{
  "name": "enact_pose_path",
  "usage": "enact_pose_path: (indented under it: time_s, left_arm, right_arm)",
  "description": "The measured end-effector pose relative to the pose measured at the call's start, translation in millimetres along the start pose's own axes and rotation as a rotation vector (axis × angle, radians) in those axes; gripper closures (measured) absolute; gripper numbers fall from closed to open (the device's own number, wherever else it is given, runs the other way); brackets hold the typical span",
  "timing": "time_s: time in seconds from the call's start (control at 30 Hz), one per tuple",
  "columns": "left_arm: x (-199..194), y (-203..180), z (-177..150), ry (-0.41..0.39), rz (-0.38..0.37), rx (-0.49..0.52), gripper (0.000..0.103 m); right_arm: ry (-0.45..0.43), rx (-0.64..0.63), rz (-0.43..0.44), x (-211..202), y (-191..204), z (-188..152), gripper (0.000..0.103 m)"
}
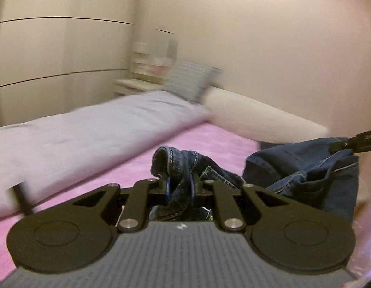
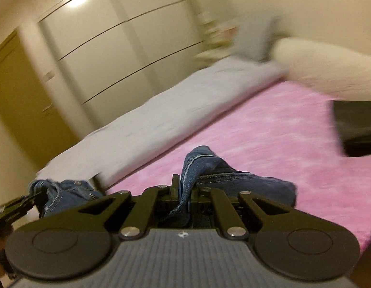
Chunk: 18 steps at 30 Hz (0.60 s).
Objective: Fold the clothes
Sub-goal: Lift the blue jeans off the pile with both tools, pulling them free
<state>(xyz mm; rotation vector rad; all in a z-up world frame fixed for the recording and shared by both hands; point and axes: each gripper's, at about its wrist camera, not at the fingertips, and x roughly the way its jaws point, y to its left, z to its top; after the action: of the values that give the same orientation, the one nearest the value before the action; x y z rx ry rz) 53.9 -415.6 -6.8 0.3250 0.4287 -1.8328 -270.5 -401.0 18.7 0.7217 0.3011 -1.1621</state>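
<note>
A pair of dark blue jeans [image 1: 303, 168] hangs between my two grippers above the pink bed cover [image 1: 204, 141]. My left gripper [image 1: 180, 187] is shut on a bunched, stitched edge of the denim that curls up over its fingers. My right gripper [image 2: 184, 194] is shut on another fold of the jeans [image 2: 209, 165], which spills to its right. In the left wrist view the right gripper's black tip [image 1: 360, 141] shows at the right edge, on the cloth. In the right wrist view the left gripper [image 2: 20, 206] appears at the lower left with denim [image 2: 67, 192] beside it.
A pale lilac blanket [image 1: 94, 129] lies along the bed's far side, with a striped pillow [image 1: 190, 81] and a cream bolster [image 1: 262, 115] at the head. White wardrobe doors [image 2: 118, 40] stand beyond. A black object [image 2: 358, 127] rests on the pink cover [image 2: 269, 129] at right.
</note>
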Motion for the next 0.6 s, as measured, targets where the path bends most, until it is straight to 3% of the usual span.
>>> enact_pose_path:
  time_s: [0.1, 0.2, 0.3, 0.47, 0.6]
  left_arm:
    - [68.2, -51.3, 23.4, 0.031, -0.123, 0.109, 0.091]
    - [117.2, -77.6, 24.8, 0.081, -0.213, 0.170, 0.091]
    - [140.9, -88.0, 17.7, 0.134, -0.259, 0.279, 0.091]
    - [172.8, -80.8, 4.8, 0.207, -0.257, 0.459, 0.090]
    - [194.0, -67.0, -5.8, 0.254, -0.226, 0.562, 0.091]
  right_arm:
    - [-0.032, 0.063, -0.106, -25.4, -47.8, -5.9, 0.098]
    - [-0.038, 0.145, -0.200, -48.9, -84.5, -22.0, 0.098]
    - [-0.018, 0.228, -0.230, -58.8, -85.9, -57.5, 0.098]
    - [0.083, 0.341, -0.178, -39.3, -36.2, -120.1, 0.098]
    - [0.220, 0.390, -0.049, 13.9, 0.8, -150.3, 0.097]
